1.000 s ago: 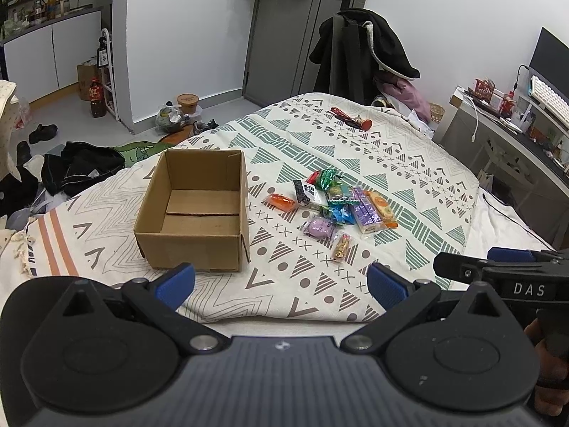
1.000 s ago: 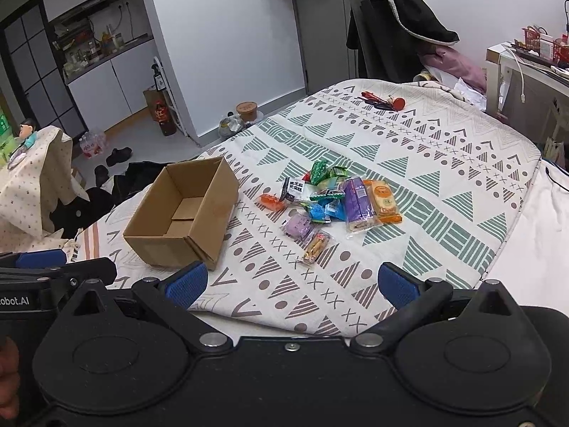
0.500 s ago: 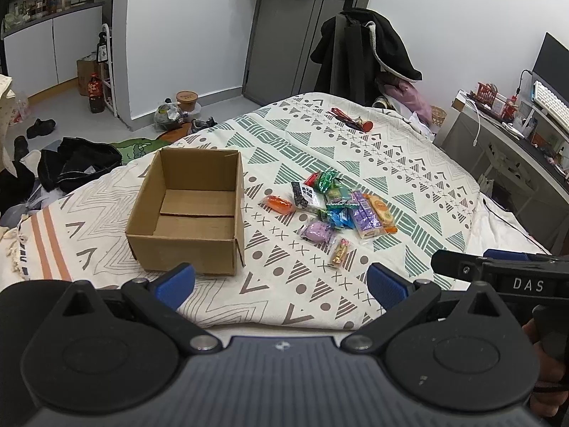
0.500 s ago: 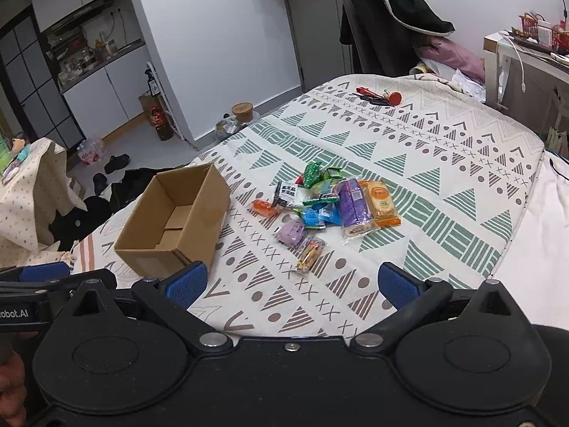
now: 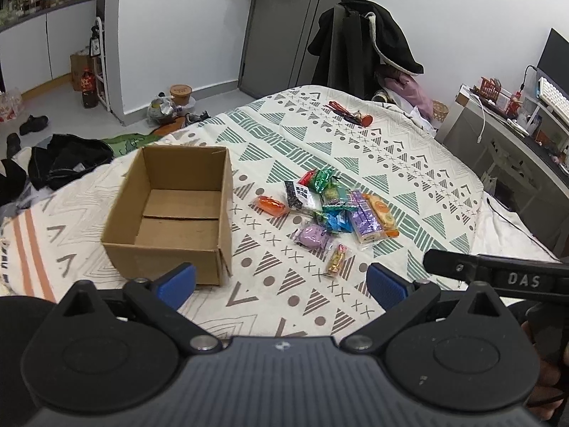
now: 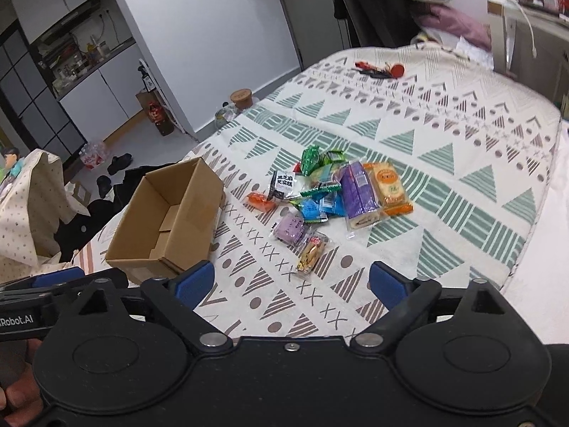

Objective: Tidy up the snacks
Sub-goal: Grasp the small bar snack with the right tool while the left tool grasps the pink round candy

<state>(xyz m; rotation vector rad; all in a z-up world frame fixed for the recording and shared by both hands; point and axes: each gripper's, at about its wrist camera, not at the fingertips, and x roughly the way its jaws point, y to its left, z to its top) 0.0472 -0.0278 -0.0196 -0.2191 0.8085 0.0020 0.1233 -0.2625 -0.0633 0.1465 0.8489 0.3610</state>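
Note:
An open, empty cardboard box [image 5: 177, 213] [image 6: 170, 213] sits on the patterned bedspread. To its right lies a pile of several wrapped snacks [image 5: 338, 210] [image 6: 327, 192], among them a purple roll pack [image 6: 357, 192], an orange pack [image 6: 389, 186], a round purple snack [image 6: 291, 229] and a small gold candy [image 5: 337, 259] [image 6: 311, 254] nearest me. My left gripper [image 5: 281, 283] is open and empty, short of the box and the pile. My right gripper [image 6: 291, 281] is open and empty, just short of the gold candy.
Red items [image 5: 350, 115] lie at the bed's far end. A chair draped with a black coat [image 5: 362, 46] stands behind the bed. A desk [image 5: 515, 124] is to the right. Clothes and shoes [image 5: 64, 160] lie on the floor to the left.
Both grippers have moved forward towards the bed, so the box and snacks look larger. The right view has tilted down onto the snack pile. Both grippers stay open.

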